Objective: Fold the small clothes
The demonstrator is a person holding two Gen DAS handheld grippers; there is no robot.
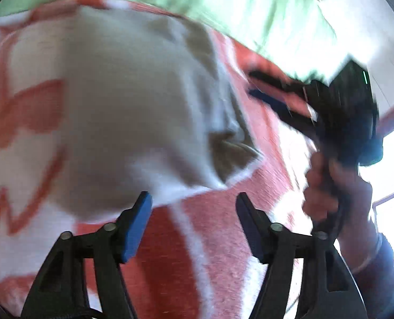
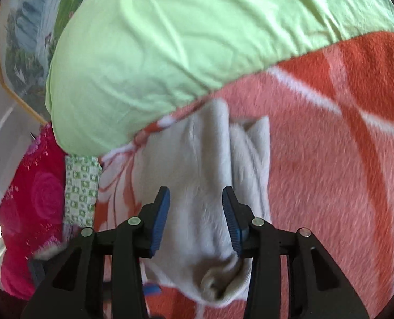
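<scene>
Both claws stand open and empty: left claw (image 1: 194, 222) wide, right claw (image 2: 196, 218) narrower. The grey garment (image 2: 204, 186) is pressed flat on the blanket (image 2: 329, 172), toward 12 o'clock, before regripping.

Bed covered by an orange-and-white blanket (image 2: 329, 159); a pale grey garment (image 2: 197, 172) and a green pillow (image 2: 170, 40) are laid upon it.
</scene>
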